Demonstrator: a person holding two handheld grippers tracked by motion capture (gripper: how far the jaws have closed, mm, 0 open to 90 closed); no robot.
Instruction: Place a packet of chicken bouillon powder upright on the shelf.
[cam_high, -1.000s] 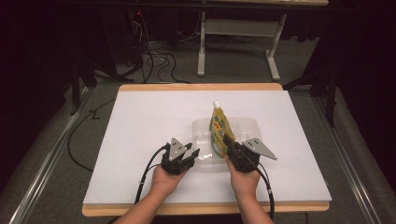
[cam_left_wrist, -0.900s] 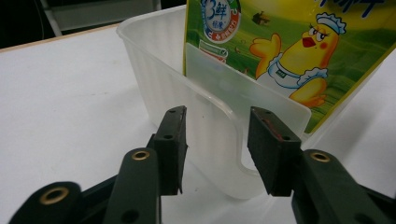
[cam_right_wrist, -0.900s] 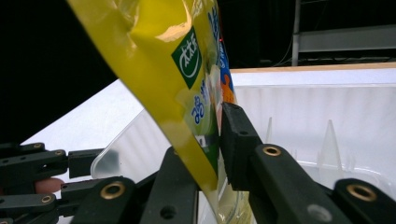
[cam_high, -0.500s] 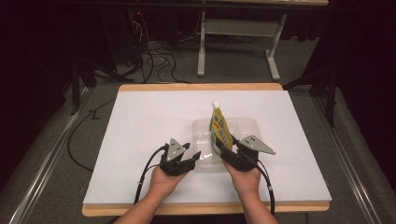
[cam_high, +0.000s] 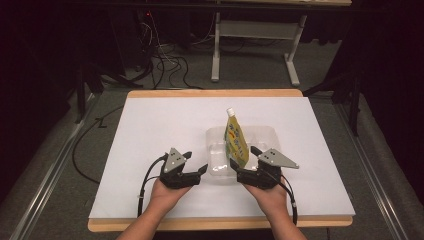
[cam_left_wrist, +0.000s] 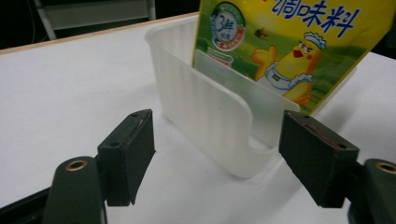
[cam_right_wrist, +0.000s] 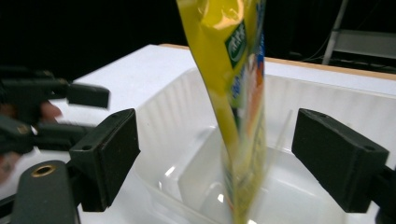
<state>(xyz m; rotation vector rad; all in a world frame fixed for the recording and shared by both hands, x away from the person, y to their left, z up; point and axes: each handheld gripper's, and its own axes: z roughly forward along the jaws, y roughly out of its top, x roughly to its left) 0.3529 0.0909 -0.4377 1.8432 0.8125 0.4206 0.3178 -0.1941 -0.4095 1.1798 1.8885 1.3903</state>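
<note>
A clear plastic tray (cam_high: 260, 137) sits on the white desk (cam_high: 150, 130), right of centre, with a yellow seasoning pouch (cam_high: 236, 142) standing upright in it, white cap at twelve o'clock. The left gripper (cam_high: 202, 169) at the tray's eight o'clock and the right gripper (cam_high: 235, 175) at its six have just been opening. Both sets of jaws stand apart, clamped on nothing.

Glossy yellow pouch (cam_high: 236, 142), ribbed, seemingly plastic translucent tray (cam_high: 218, 137), matt white table (cam_high: 160, 125).

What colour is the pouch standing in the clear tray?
Mostly yellow pouch, with green and a cartoon chick; clearest in the left gripper view.
</note>
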